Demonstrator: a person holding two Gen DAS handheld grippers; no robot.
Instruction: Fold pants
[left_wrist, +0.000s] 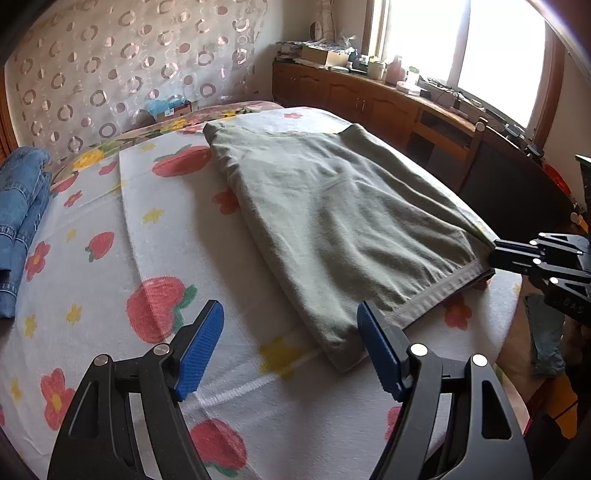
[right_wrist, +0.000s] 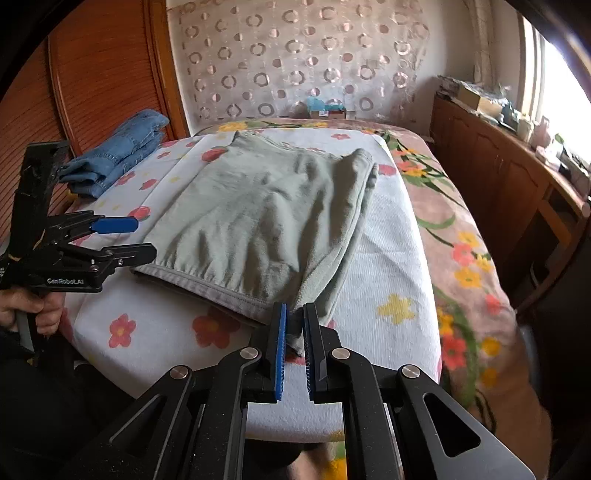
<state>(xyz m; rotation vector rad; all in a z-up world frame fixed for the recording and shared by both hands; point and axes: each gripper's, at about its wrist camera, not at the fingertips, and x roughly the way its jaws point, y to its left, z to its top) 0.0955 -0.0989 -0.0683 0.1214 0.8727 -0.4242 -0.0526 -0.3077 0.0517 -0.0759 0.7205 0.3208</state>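
Observation:
Grey-green pants (left_wrist: 332, 206) lie folded flat on a white flowered towel on the bed; they also show in the right wrist view (right_wrist: 258, 218). My left gripper (left_wrist: 290, 328) is open and empty, just in front of the pants' near left corner; it shows at the left of the right wrist view (right_wrist: 142, 238). My right gripper (right_wrist: 293, 317) is shut on the pants' near right corner, at the waistband edge. In the left wrist view it (left_wrist: 495, 254) reaches in from the right onto that corner.
A stack of folded blue jeans (right_wrist: 118, 155) lies at the bed's far left, also in the left wrist view (left_wrist: 22, 206). A wooden cabinet (left_wrist: 369, 99) with clutter runs under the window on the right. A patterned curtain hangs behind the bed.

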